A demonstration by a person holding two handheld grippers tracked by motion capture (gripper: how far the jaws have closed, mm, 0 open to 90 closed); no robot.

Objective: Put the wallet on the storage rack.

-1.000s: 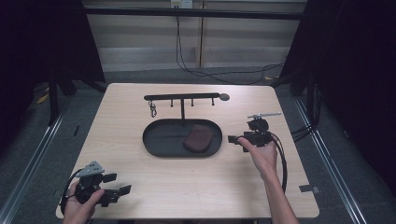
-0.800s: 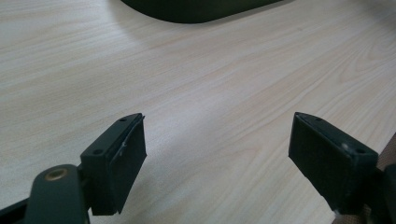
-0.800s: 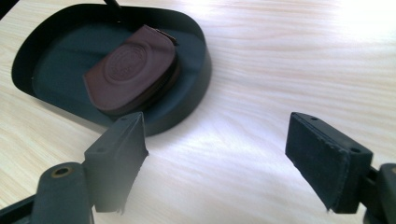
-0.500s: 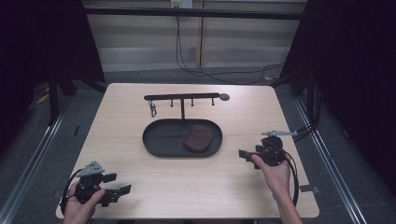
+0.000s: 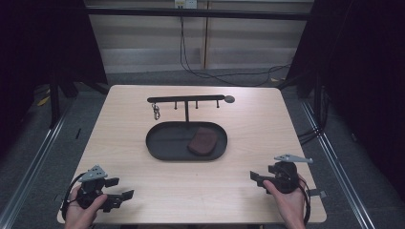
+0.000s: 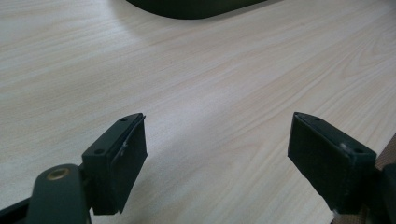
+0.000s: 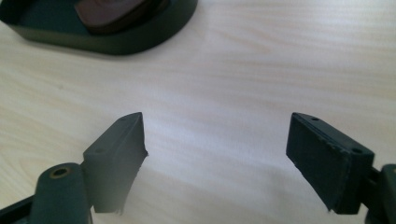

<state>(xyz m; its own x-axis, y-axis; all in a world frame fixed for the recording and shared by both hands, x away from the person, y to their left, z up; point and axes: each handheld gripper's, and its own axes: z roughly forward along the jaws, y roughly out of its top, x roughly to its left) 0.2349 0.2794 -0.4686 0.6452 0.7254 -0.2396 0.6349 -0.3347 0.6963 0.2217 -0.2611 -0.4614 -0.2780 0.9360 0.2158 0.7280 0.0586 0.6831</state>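
Now the black oval tray [image 5: 165, 143] stands in the middle of the table [image 5: 248, 129], and inside it, at its right end, lies a brown pouch [image 5: 202, 141], flat and soft-looking, with rounded corners. Both grippers rest near the table's front edge, well apart from the tray: the left gripper [image 5: 123, 197] and the right gripper [image 5: 254, 178] have their jaws wide apart, holding nothing. From the right gripper view the pouch [image 7: 112, 9] is cut off by the frame.

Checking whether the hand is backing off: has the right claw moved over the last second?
Yes. The right claw has pulled back from beside the oval tray toward the table's near right corner, jaws open and empty.
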